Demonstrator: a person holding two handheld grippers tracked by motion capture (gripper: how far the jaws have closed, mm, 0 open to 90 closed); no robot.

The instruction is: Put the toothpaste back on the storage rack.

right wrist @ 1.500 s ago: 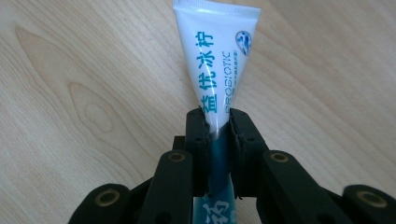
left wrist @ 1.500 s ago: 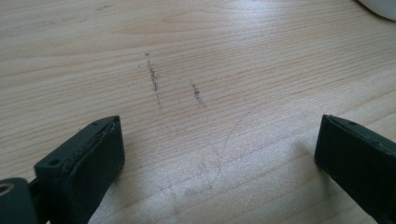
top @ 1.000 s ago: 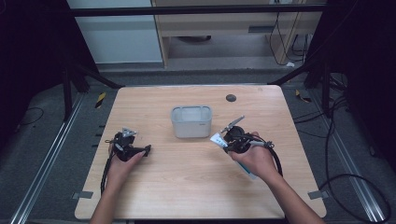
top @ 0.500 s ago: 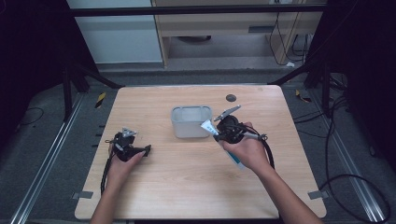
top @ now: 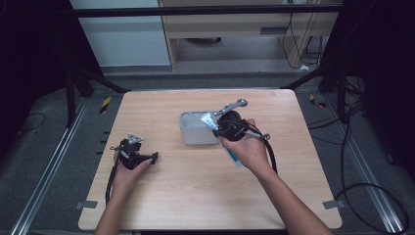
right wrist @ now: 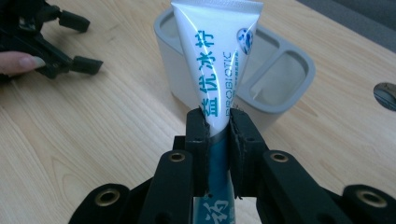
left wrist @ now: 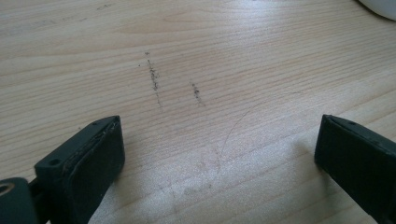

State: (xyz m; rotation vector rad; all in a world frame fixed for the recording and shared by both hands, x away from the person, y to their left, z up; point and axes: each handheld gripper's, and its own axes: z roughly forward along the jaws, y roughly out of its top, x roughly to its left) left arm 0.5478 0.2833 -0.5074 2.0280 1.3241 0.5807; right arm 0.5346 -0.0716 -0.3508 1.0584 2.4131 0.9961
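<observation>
Pale wood worktop [top: 161, 196] carries a grey two-compartment holder [right wrist: 280, 70]. Right tongs [right wrist: 218, 133] are clamped on a toothpaste tube [right wrist: 215, 60], held beside the holder's rim. Left tongs [left wrist: 215, 154] rest apart, gripping nothing. Best to square the tube over one compartment before lowering, so it clears the divider.

You are working in a lab recording bay: a lone wooden table [top: 195, 205] on grey floor [top: 44, 161], flanked by black frame struts [top: 73, 83], loose cables [top: 352, 147] and cabinets [top: 122, 34].
</observation>
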